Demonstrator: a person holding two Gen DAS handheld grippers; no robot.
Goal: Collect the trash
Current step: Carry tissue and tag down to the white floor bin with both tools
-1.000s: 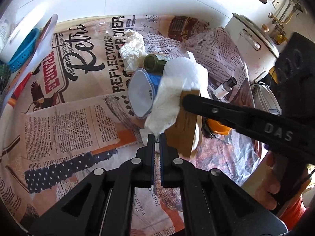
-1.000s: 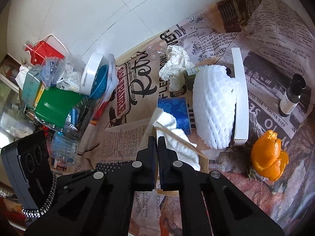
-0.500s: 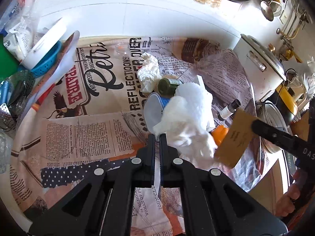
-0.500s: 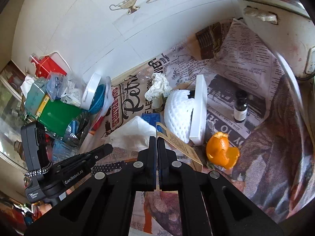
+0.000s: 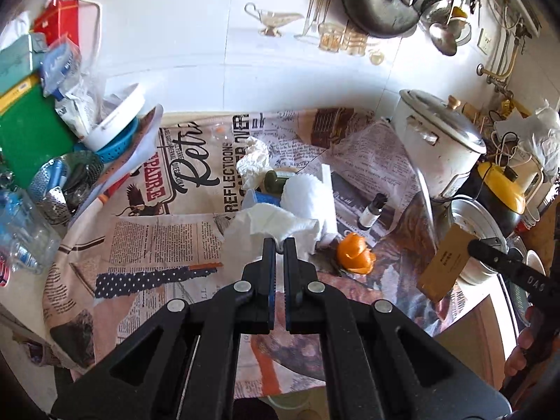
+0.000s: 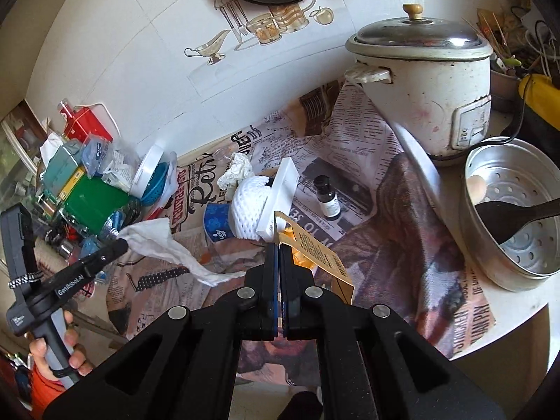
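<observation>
The left gripper has its fingers clenched on a white paper tissue, which hangs in the air above the worktop. From the right wrist camera, the same tissue trails down and to the right from the tip of that gripper. The right gripper has its fingers pinched tight on a brown cardboard tag with dark print on it, and the tag sticks up and to the right of the fingers. In the left wrist camera the tag shows off to the right, held up over the edge of the worktop. More trash lies on the newspaper-print cloth that covers the worktop: a crumpled paper ball, a white foam net, a white flat box leaning against the net, a blue paper cup lying on its side, an orange peel and a small dark bottle standing upright. A green jar sits behind the foam net, maybe lying on its side, but it is hard to tell. A white rice cooker stands at the back right, with a metal steamer pot near it.
</observation>
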